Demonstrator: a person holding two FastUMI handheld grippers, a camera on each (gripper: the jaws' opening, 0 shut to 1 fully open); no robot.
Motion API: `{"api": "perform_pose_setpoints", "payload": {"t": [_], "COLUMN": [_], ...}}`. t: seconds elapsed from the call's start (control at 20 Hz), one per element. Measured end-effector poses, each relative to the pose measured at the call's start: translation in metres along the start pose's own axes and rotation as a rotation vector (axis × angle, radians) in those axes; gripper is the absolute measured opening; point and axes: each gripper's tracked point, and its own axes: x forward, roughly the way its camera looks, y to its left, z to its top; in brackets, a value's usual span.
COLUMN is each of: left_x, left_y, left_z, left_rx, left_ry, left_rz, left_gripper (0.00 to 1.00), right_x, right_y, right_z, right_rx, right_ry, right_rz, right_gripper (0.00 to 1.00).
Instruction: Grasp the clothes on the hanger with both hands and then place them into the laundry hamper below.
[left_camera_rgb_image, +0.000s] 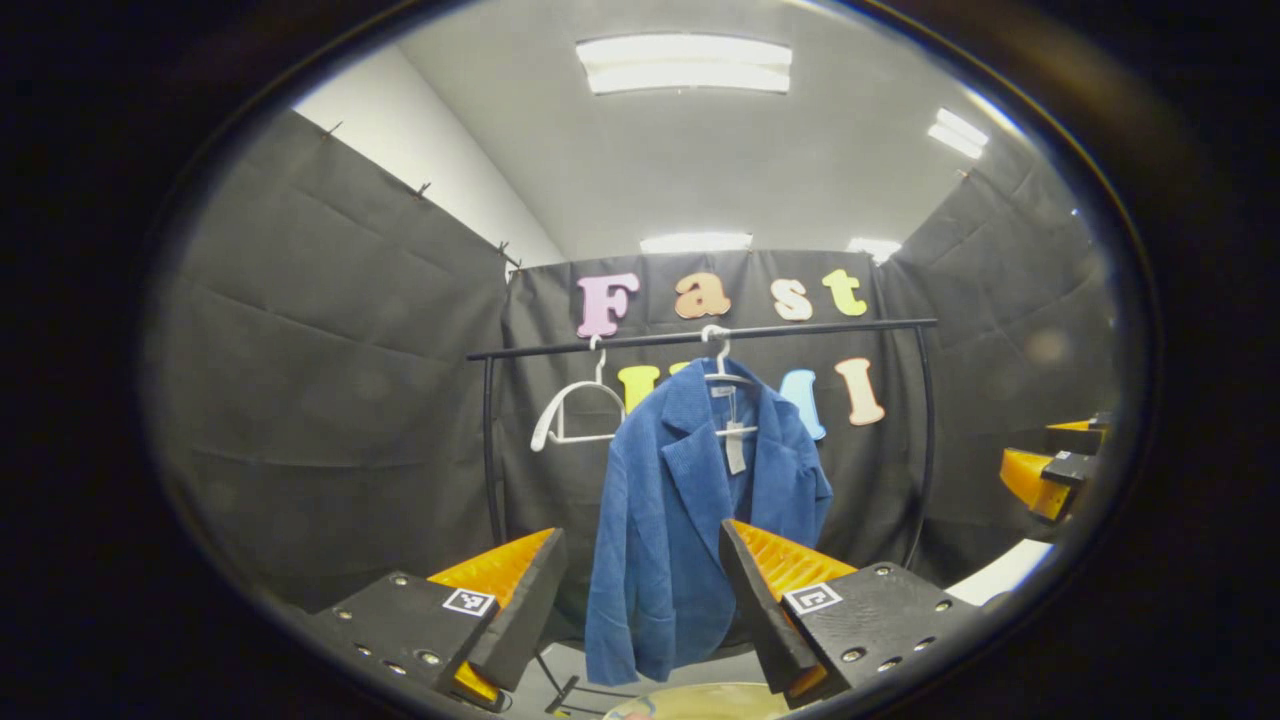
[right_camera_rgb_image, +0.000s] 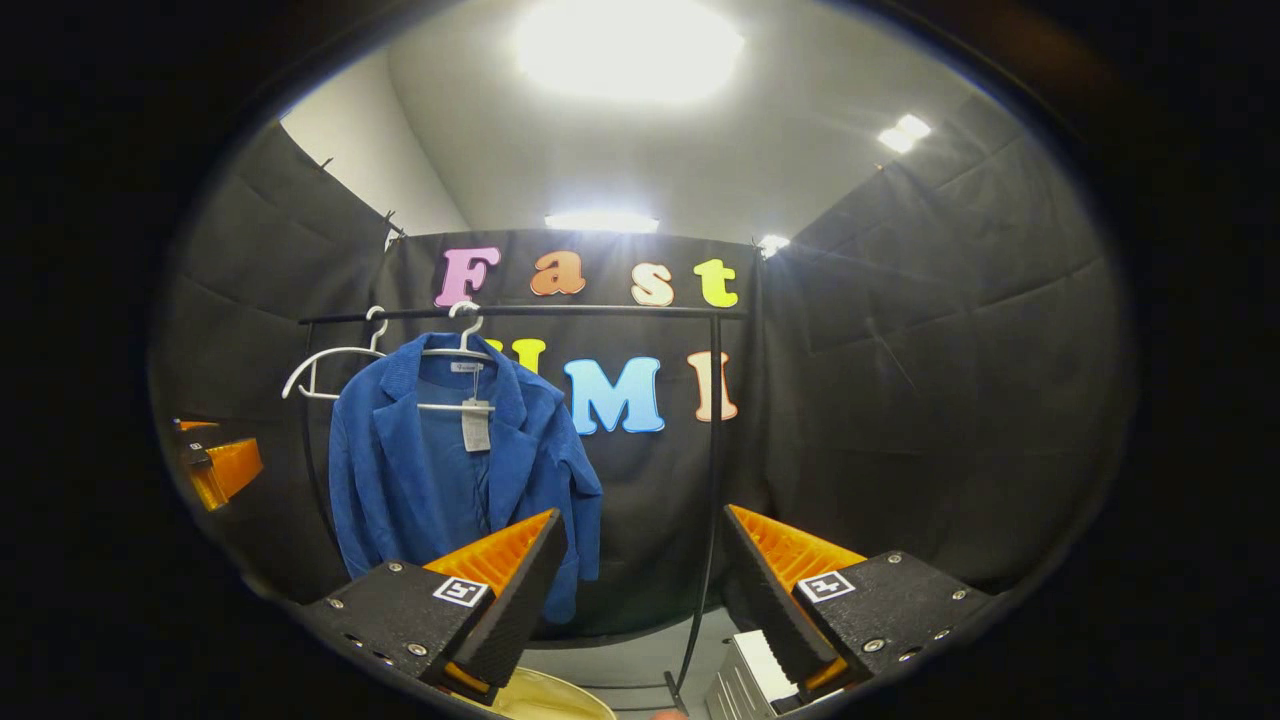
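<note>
Left gripper view: left gripper (left_camera_rgb_image: 640, 580) level, jaws spread, facing the blue corduroy jacket (left_camera_rgb_image: 690, 520) (on a white hanger (left_camera_rgb_image: 722, 372)); right gripper (right_camera_rgb_image: 640, 570) likewise released.

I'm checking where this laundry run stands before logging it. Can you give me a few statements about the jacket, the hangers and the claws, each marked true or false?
1. The blue jacket hangs on a white hanger on the black rail. True.
2. The left claw is shut on the jacket. False: its fingers stand apart, short of the jacket.
3. A second white hanger hangs bare beside the jacket. True.
4. The right claw grips a sleeve. False: it is open and holds nothing.
5. A tag hangs inside the jacket's collar. True.
</note>
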Motion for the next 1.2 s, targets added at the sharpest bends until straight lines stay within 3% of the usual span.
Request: {"api": "perform_pose_setpoints", "payload": {"t": [0.45, 1.2], "left_x": [0.026, 0.123], "left_y": [-0.003, -0.055], "left_z": [0.025, 0.027], "left_rx": [0.008, 0.026], "left_ry": [-0.028, -0.006], "left_rz": [0.010, 0.041], "left_gripper": [0.89, 0.89], "right_x": [0.039, 0.147], "right_y": [0.030, 0.068], "right_z": [0.044, 0.054], "right_rx": [-0.015, 0.065], "right_ry": [-0.088, -0.065], "right_rz": [0.093, 0.256], "right_gripper": [0.96, 0.96]}}
